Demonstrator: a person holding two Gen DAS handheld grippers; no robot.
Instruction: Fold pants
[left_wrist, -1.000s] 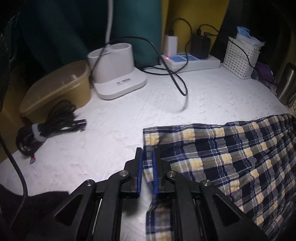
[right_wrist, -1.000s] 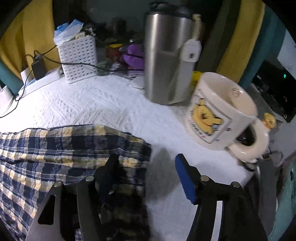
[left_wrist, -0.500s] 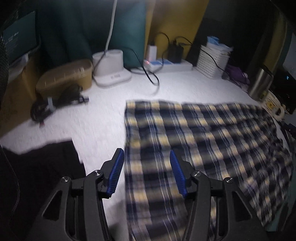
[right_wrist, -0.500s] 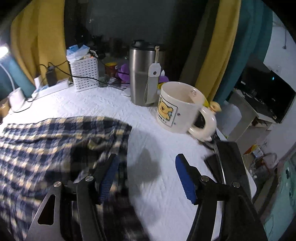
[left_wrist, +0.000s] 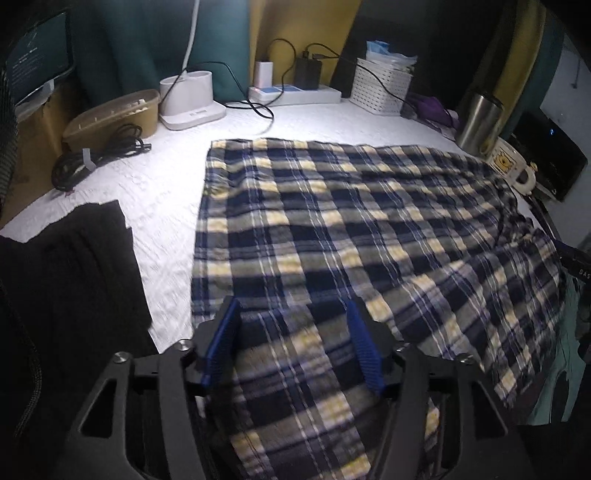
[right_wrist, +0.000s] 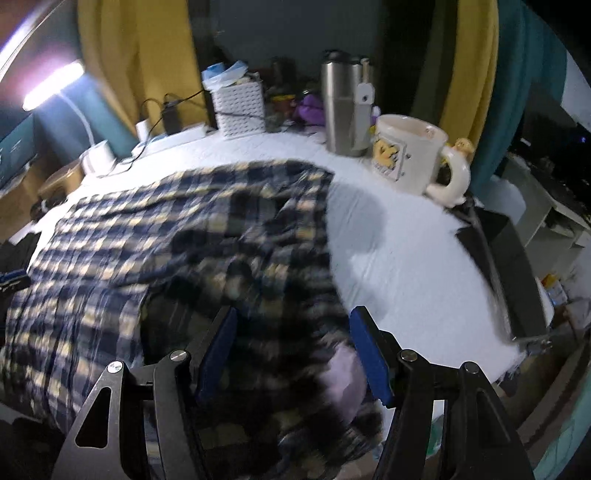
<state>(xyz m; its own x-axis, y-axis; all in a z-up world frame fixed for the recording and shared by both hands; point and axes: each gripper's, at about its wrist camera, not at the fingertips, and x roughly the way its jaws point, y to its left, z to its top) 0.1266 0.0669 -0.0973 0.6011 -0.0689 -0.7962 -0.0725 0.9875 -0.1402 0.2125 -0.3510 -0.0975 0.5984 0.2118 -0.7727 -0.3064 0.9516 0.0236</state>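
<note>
The pants (left_wrist: 369, 229) lie spread flat across the middle of the counter (left_wrist: 162, 192), one end hanging over its near edge, so a fold can be laid without bunching. The left gripper (left_wrist: 291, 347) hovers above the near cloth, jaws opening, pads clear of it and holding nothing. The right gripper (right_wrist: 291, 350) is likewise parted over the pants' right end, empty. Mug (right_wrist: 413, 155) and flask (right_wrist: 343, 107) crowd the far right corner, clear of the cloth.
</note>
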